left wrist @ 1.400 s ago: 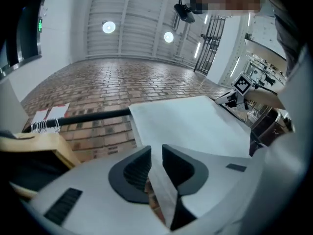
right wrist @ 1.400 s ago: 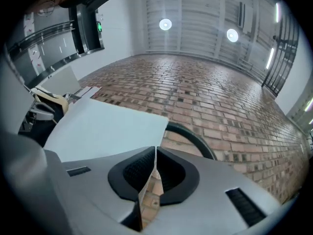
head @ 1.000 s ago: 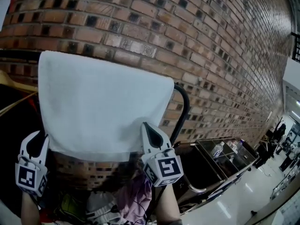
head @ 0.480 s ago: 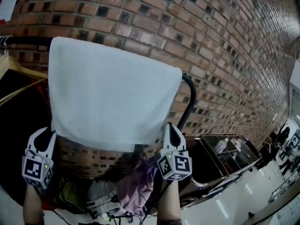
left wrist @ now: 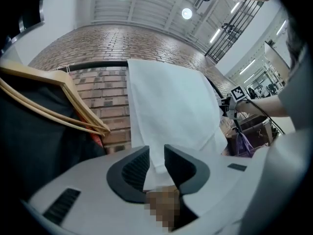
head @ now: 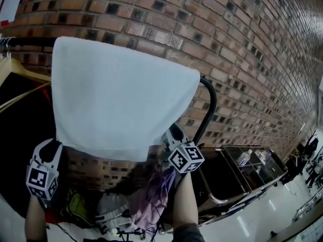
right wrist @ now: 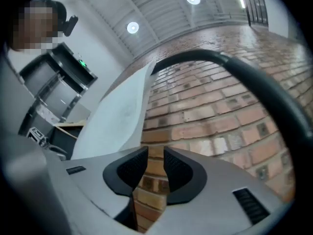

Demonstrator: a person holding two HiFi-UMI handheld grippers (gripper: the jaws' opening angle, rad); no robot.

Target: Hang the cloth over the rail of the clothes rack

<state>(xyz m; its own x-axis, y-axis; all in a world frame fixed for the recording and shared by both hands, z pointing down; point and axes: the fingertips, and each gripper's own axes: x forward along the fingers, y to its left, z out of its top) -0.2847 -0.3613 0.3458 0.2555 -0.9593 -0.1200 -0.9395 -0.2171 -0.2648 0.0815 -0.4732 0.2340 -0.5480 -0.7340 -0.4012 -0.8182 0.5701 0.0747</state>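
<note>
Head view: right tongs [head: 173, 133] just opened, now empty, cloth [head: 121, 95] corner released; left tongs [head: 50, 146] pinching cloth.

We see our right hand-held gripper [right wrist: 155, 156] below the black rail [right wrist: 254, 82] with its jaws just opened and nothing between them but a view of the brick wall [right wrist: 210, 114] behind the rail, while the white cloth [right wrist: 117, 116] hangs over the rail's left part.
</note>
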